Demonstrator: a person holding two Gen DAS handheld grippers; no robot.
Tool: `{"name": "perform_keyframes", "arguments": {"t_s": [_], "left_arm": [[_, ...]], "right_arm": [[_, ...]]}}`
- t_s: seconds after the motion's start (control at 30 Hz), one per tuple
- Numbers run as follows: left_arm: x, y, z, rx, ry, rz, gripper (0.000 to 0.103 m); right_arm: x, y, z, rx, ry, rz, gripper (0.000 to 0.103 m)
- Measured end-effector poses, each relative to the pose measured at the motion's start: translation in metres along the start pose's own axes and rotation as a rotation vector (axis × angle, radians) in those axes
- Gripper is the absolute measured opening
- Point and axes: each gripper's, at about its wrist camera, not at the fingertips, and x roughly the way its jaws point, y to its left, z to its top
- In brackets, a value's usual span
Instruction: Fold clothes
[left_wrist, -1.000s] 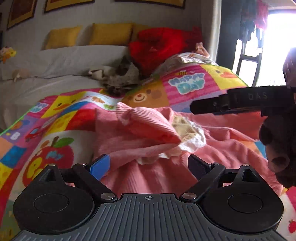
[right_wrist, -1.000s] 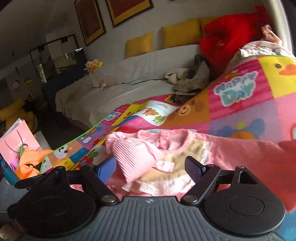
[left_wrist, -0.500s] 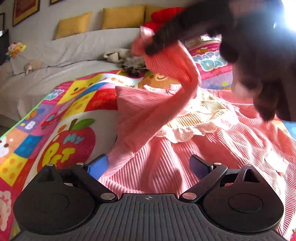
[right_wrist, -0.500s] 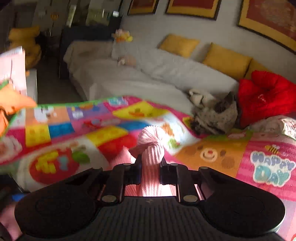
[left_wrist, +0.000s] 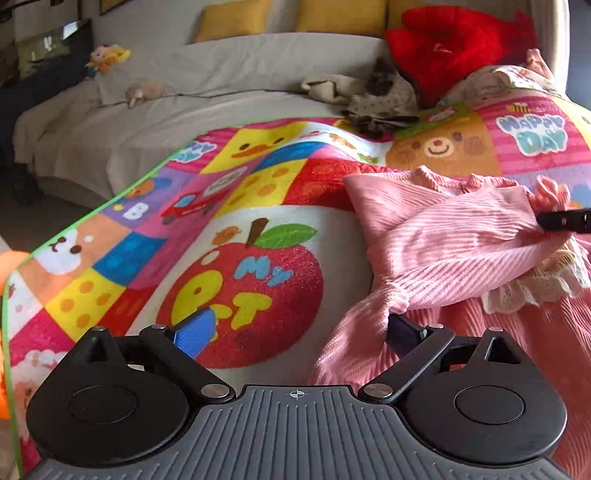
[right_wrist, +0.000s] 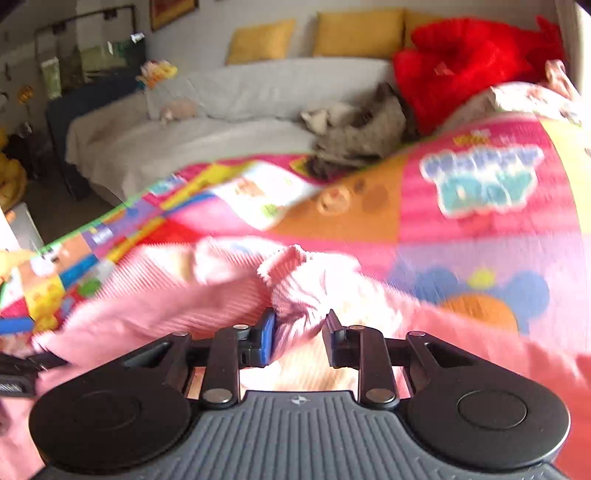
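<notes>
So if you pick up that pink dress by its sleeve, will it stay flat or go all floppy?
Probably floppy: the pink ribbed dress already drapes and bunches where its sleeve sits between the right gripper's just-opening jaws. It looks light and thin. The lace trim might snag.

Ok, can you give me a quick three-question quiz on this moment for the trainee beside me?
1. True or false: the left gripper is shut on the pink garment.
2. What fruit is printed on the quilt just ahead of the left gripper?
3. The garment's sleeve is: A) drawn across the chest, B) spread flat out to the side, C) hanging off the bed.
Key: 1 false, its jaws stand open; 2 an apple; 3 A.
</notes>
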Motion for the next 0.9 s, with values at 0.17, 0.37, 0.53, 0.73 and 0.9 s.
{"name": "perform_keyframes", "arguments": {"t_s": [0.17,0.37,0.53,0.73,0.9], "left_arm": [[-0.014,-0.010,-0.005,-0.001,-0.025,-0.121,0.099],[-0.032,-0.028,-0.006,-0.052,-0.112,-0.293,0.101],[-0.024,-0.041,-0.016,-0.075,-0.074,-0.379,0.101],[-0.021,-0.045,-0.029,-0.077,-0.057,-0.421,0.102],[-0.021,-0.043,-0.031,-0.085,-0.063,-0.435,0.102]], "right_arm": [[-0.070,-0.022,-0.050,0.022,-0.134,-0.116,0.062],[-0.162,-0.077,-0.093,0.190,-0.270,-0.314,0.066],[-0.176,-0.136,-0.096,0.355,-0.295,-0.496,0.066],[-0.145,-0.125,-0.034,0.240,-0.280,-0.292,0.014],[-0.142,-0.043,0.061,0.063,-0.402,-0.080,0.014]]}}
